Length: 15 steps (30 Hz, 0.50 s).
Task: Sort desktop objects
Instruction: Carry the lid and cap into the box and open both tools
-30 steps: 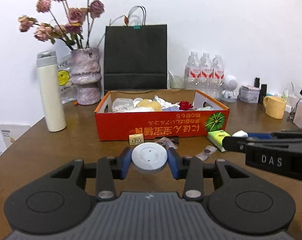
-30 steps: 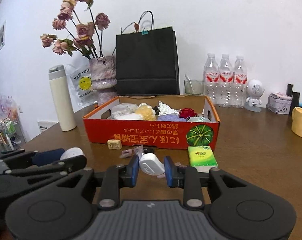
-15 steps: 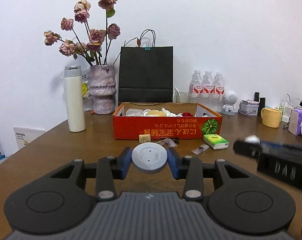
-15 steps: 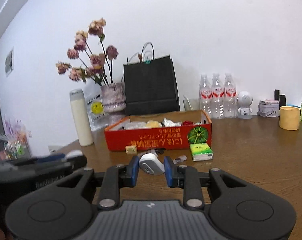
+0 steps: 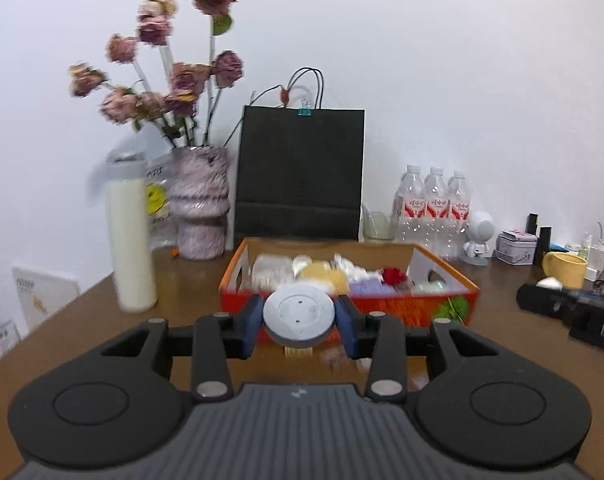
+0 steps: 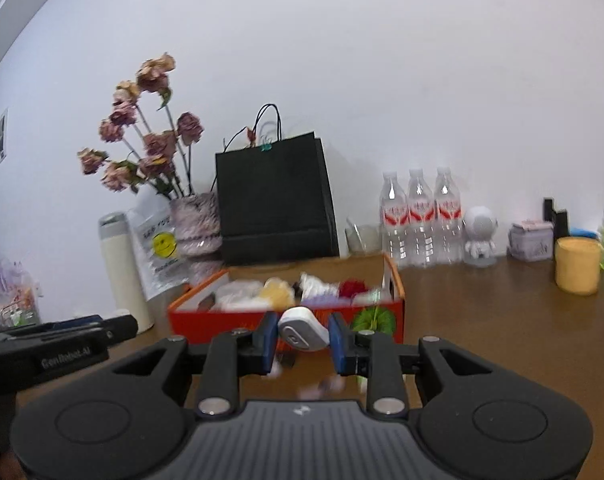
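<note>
At lower centre of each wrist view, the left gripper (image 5: 298, 320) clamps a round white disc (image 5: 298, 315), the right gripper (image 6: 302, 334) a white oval device (image 6: 302, 329), before the orange box (image 5: 421, 312).

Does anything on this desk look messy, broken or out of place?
Nothing looks spilled or broken. The roses in the vase are dried and faded. A few small items lie loose on the table in front of the orange box, too blurred to identify.
</note>
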{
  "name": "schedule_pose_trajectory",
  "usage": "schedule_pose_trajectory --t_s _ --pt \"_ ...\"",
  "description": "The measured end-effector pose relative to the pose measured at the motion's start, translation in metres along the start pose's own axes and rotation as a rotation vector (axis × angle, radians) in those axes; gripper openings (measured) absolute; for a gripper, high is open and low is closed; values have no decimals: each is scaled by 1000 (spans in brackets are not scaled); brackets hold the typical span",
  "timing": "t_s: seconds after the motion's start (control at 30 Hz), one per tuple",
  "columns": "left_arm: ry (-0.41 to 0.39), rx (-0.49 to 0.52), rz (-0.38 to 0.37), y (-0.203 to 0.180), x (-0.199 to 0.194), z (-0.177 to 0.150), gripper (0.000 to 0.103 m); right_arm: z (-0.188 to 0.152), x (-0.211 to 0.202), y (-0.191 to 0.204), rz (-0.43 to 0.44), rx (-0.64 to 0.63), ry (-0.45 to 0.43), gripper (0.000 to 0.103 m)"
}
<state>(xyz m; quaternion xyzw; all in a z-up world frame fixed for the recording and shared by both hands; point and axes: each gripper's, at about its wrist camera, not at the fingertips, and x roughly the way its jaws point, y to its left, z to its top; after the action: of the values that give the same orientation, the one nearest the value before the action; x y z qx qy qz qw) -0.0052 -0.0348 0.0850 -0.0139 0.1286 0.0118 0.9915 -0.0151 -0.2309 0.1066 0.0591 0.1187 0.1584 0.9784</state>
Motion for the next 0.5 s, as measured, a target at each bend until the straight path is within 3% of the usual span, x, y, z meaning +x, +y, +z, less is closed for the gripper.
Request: schedule_pose_trajectory --t_s 0.1,0.23,0.4,0.5 --pt "-4 -7 -16 8 47 28 40 26 43 -11 -5 -21 2 26" --pt "89 -39 -74 16 130 74 40 75 120 -34 12 1 78 26" --pt "317 -118 -242 -3 244 103 40 121 233 -72 19 63 282 26" --pt "461 -62 -266 -27 303 92 40 125 302 -93 18 160 505 26"
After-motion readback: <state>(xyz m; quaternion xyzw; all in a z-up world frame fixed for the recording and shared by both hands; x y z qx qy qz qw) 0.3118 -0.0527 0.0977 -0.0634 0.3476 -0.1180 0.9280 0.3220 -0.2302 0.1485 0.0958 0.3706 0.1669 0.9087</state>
